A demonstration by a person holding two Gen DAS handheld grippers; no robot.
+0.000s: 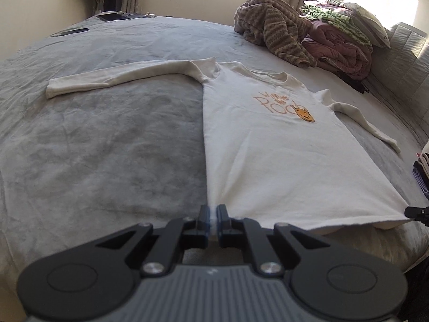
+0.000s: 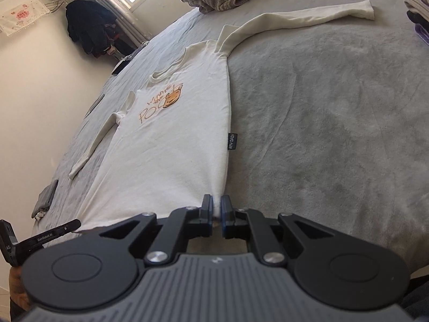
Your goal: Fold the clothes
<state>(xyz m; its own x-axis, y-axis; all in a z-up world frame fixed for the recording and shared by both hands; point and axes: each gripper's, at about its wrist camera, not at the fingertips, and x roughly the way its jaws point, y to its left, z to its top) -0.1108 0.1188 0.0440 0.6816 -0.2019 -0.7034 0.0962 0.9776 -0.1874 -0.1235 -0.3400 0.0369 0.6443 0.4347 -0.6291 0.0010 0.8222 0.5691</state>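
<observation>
A bedroom with a sunlit window holds a bed covered in a grey blanket, which serves as the work surface. A white long-sleeved shirt lies flat on it, print side up, collar toward the far edge, both sleeves spread outward.

The left gripper is closed on the near left hem corner of the shirt. The right gripper is closed on the near right hem corner. The hem is drawn slightly toward the grippers, with small tension creases at each pinch point.

Progress: the shirt is laid out and smoothed, but no fold is visible. Both sleeves remain extended and the body is at full length. By this evidence the task is at its start; the sleeve folds and the body folds are all still to be done.

Surroundings: a brown knitted garment and a pile of bedding lie beyond the collar. A stack of folded clothes sits near the right sleeve cuff. A dark flat device rests at the far left. None of these touches the shirt; the bed surface directly beyond the collar is narrow, limited by the brown knitted garment.
</observation>
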